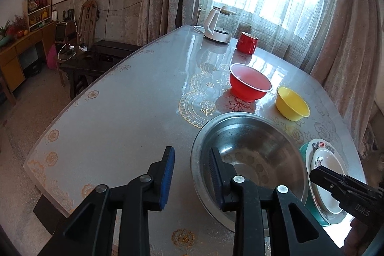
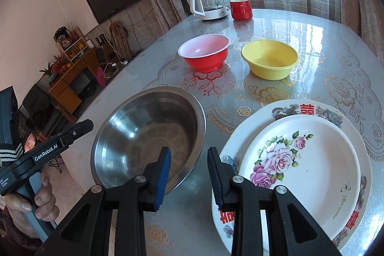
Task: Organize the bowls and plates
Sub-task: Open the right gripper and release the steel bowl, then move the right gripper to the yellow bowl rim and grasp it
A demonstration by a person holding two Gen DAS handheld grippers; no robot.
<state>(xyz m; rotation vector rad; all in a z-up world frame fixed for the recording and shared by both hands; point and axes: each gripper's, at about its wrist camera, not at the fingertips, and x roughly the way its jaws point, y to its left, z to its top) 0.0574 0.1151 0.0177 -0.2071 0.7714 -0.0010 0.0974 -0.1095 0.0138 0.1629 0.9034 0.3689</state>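
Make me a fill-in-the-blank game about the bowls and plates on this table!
1. The bowl next to the red bowl is colored ____.
2. The biggest bowl on the table is made of shiny ____.
3. The rose plate sits on top of another ____.
4. Both the left hand-held gripper and the right hand-held gripper are ____, holding nothing.

Missing words: yellow; metal; plate; open

Open right gripper above steel bowl, stacked plates beside
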